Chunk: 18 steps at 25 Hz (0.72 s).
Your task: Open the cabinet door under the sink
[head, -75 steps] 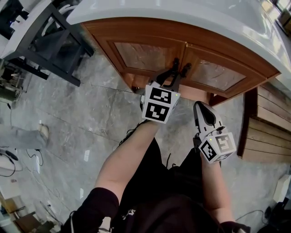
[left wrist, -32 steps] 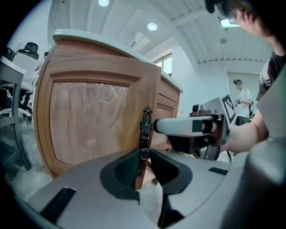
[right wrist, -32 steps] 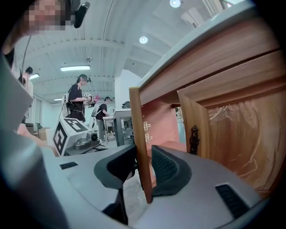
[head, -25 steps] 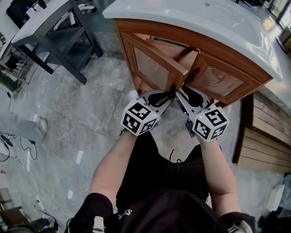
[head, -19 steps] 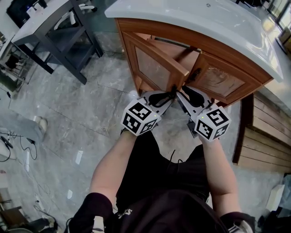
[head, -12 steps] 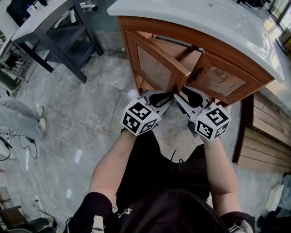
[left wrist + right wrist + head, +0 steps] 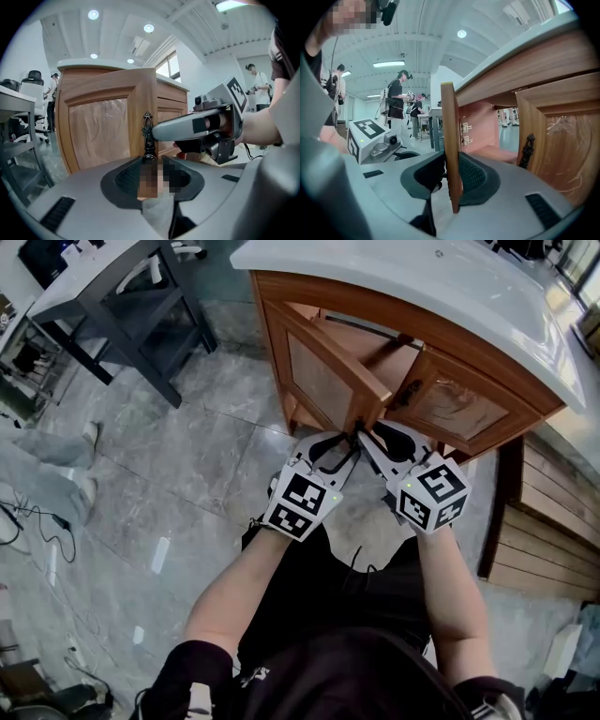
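Observation:
The wooden cabinet sits under the white sink top (image 7: pixel 422 277). Its left door (image 7: pixel 323 381) stands swung out towards me, and the right door (image 7: pixel 450 409) is closed. My left gripper (image 7: pixel 349 439) is at the open door's dark handle (image 7: pixel 147 136). Its jaws have just been opening and stand apart with the handle's lower end between them. My right gripper (image 7: pixel 367 435) has just been closing, and its pads (image 7: pixel 471 176) now press both faces of the door's free edge (image 7: pixel 449 140). In the left gripper view, the left gripper (image 7: pixel 152 164) sees the right gripper (image 7: pixel 197 129) close beside it.
A black-framed table (image 7: pixel 122 306) stands at the upper left. A person's legs (image 7: pixel 37 474) are at the left edge, with cables (image 7: pixel 47 540) on the tiled floor. Wooden slats (image 7: pixel 553 521) lie at the right. The right door's handle (image 7: pixel 528 147) and the hinges (image 7: pixel 465 133) show inside.
The left door has swung from shut to wide open. In the last second my left gripper's cube rolled and shifted right. The right gripper stayed at the door's edge.

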Each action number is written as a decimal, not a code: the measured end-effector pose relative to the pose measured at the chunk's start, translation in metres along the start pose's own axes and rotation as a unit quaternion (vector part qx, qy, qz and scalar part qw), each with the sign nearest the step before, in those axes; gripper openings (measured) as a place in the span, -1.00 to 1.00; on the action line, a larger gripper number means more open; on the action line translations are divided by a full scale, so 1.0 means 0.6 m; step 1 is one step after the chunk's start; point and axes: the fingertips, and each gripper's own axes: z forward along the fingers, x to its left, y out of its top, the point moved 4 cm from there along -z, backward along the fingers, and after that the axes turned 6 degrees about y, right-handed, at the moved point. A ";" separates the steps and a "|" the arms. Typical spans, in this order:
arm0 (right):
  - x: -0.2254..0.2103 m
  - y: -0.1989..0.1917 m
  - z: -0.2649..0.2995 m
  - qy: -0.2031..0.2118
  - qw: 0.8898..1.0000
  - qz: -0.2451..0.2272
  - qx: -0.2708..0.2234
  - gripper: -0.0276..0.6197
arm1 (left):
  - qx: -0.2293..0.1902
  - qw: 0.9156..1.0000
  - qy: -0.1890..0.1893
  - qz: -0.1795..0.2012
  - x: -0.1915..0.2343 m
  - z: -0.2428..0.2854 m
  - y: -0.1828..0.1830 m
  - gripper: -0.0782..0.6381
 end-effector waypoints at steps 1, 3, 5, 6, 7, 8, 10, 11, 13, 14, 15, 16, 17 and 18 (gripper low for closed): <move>0.003 0.000 0.000 0.001 1.000 0.001 -0.001 -0.62 | -0.002 1.000 0.010 -0.003 -0.003 -0.007 -0.001 -0.37; 0.006 -0.001 -0.001 0.001 1.000 0.003 -0.003 -0.62 | -0.005 1.000 0.019 -0.017 -0.010 -0.024 -0.003 -0.36; 0.008 -0.001 -0.001 0.001 1.000 0.007 -0.006 -0.62 | -0.002 0.999 0.018 -0.030 -0.016 -0.038 -0.009 -0.36; 0.011 -0.001 -0.001 0.002 1.000 0.008 -0.007 -0.62 | 0.002 0.999 0.017 -0.033 -0.017 -0.042 -0.012 -0.36; 0.016 -0.002 0.001 0.004 1.000 0.009 -0.008 -0.62 | 0.005 0.999 0.016 -0.035 -0.017 -0.046 -0.016 -0.36; 0.022 -0.002 0.003 0.008 1.000 0.010 -0.008 -0.62 | 0.007 0.999 0.017 -0.035 -0.016 -0.049 -0.018 -0.36; 0.037 -0.001 0.007 0.015 1.000 0.011 -0.007 -0.60 | 0.009 0.999 0.022 -0.036 -0.009 -0.053 -0.020 -0.36; 0.044 -0.001 0.009 0.017 1.000 0.012 -0.007 -0.60 | 0.010 0.999 0.025 -0.038 -0.004 -0.055 -0.020 -0.36; 0.050 -0.001 0.009 0.019 1.000 0.015 -0.007 -0.61 | 0.010 0.999 0.033 -0.040 0.004 -0.061 -0.019 -0.36; 0.053 -0.001 0.009 0.021 1.000 0.016 -0.006 -0.60 | 0.010 0.998 0.036 -0.040 0.007 -0.064 -0.019 -0.36; 0.056 -0.001 0.010 0.025 1.000 0.016 -0.004 -0.60 | 0.010 0.998 0.039 -0.040 0.008 -0.068 -0.020 -0.36; 0.061 -0.001 0.012 0.030 0.999 0.015 -0.001 -0.59 | 0.011 0.998 0.041 -0.039 0.010 -0.072 -0.021 -0.36; 0.068 -0.002 0.015 0.035 0.999 0.015 0.001 -0.59 | 0.013 0.998 0.044 -0.039 0.011 -0.076 -0.023 -0.36; 0.075 -0.002 0.017 0.039 0.999 0.015 0.002 -0.59 | 0.014 0.998 0.046 -0.039 0.013 -0.080 -0.024 -0.36</move>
